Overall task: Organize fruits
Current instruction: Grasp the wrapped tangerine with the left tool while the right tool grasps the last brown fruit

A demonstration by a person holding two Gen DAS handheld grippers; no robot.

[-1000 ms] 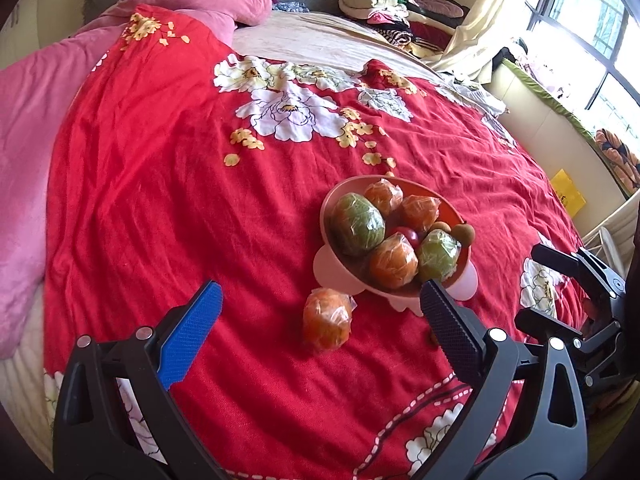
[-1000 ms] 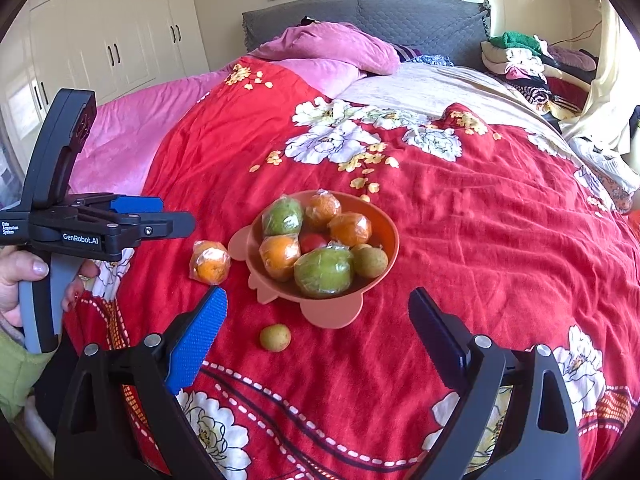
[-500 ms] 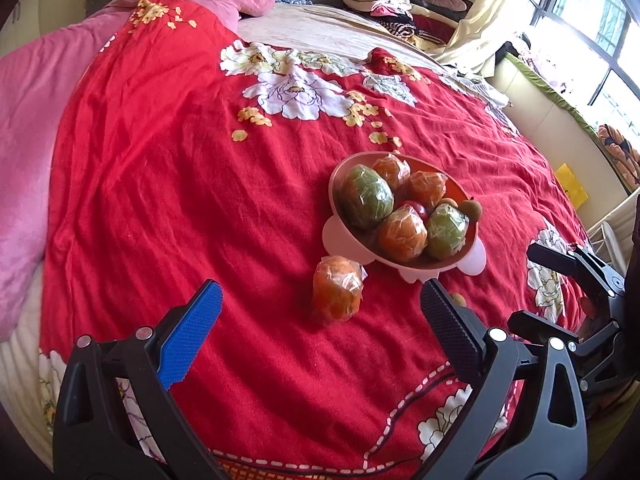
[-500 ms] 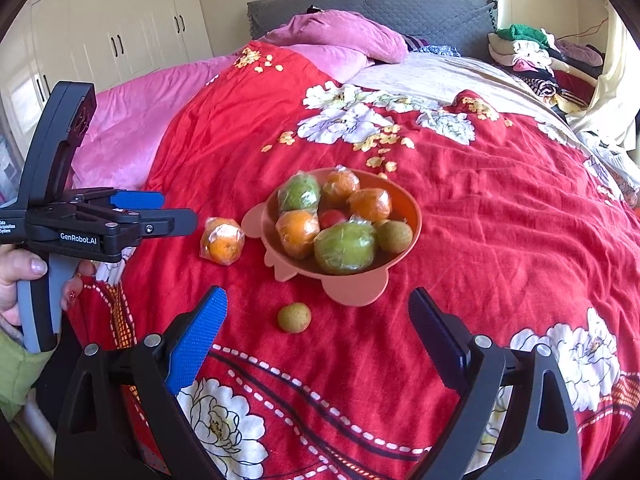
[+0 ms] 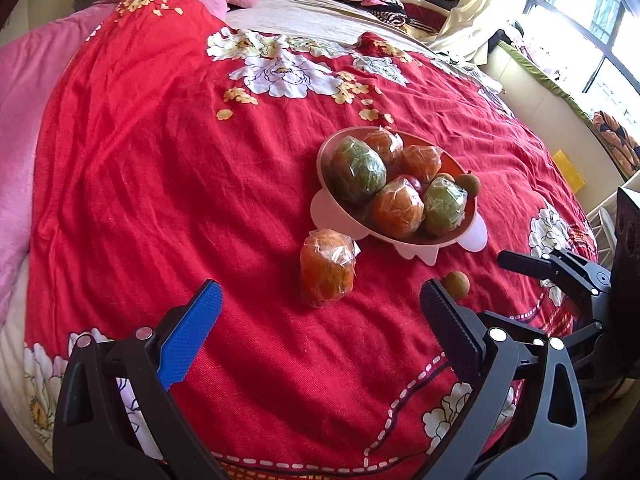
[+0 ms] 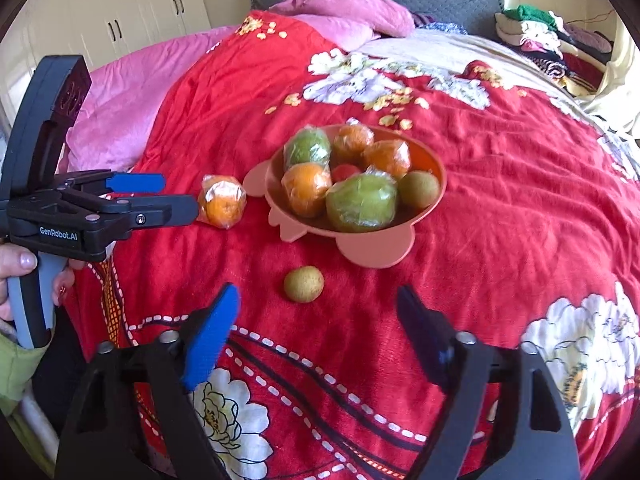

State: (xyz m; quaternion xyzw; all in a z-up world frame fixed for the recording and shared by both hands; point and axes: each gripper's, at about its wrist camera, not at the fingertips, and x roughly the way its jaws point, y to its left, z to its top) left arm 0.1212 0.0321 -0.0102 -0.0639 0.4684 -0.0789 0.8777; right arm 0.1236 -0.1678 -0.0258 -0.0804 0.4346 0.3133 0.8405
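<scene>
A pink bowl on the red bedspread holds several plastic-wrapped orange and green fruits. A wrapped orange lies on the cloth beside the bowl. My left gripper is open just short of it, nothing between its fingers. A small round brownish-green fruit lies in front of the bowl. My right gripper hovers right behind it. Its jaws are closing, with nothing between them and the pads touching nothing.
The bed has a red flowered cover, a pink quilt on the left and pink pillows at the grey headboard. Folded clothes are stacked at the far right. A person's hand holds the left gripper.
Both grippers have come down and closer to the loose fruits, which look larger in both views. The right gripper's jaws stand narrower than before.
</scene>
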